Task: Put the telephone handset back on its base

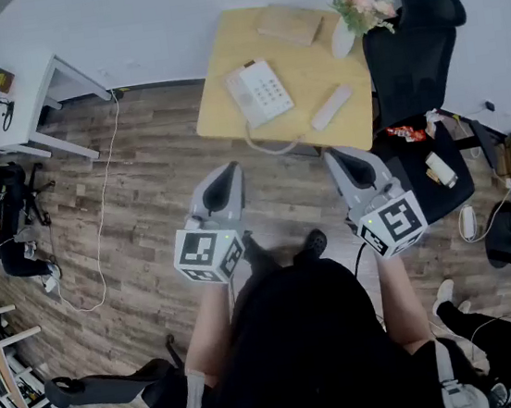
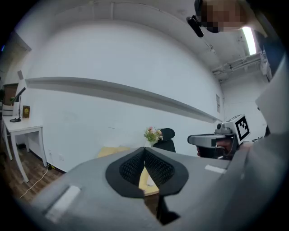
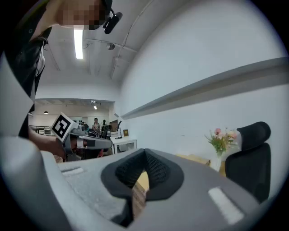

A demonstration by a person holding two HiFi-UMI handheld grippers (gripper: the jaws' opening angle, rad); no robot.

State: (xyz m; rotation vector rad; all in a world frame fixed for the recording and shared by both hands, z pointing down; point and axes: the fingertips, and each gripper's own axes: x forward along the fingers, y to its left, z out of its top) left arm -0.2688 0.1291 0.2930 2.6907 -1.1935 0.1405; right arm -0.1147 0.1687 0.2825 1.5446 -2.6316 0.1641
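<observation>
In the head view the white telephone base [image 1: 259,92] with its keypad sits on a small wooden table [image 1: 218,63] ahead of me. To its right the white handset [image 1: 331,106] lies slantwise on the tabletop, off the base. The cord [image 1: 271,146] loops over the table's near edge. My left gripper [image 1: 228,176] and right gripper [image 1: 343,161] hang side by side over the wood floor, short of the table. Both are shut and hold nothing. The left gripper [image 2: 144,151] shows its pads meeting at the tip, and so does the right gripper [image 3: 144,152].
A vase of flowers [image 1: 356,12] and a flat brown box [image 1: 290,24] stand at the table's back. A black office chair [image 1: 412,47] is at the table's right, with a cluttered seat [image 1: 433,170] nearer. A white desk [image 1: 36,97] and a floor cable [image 1: 106,199] lie left.
</observation>
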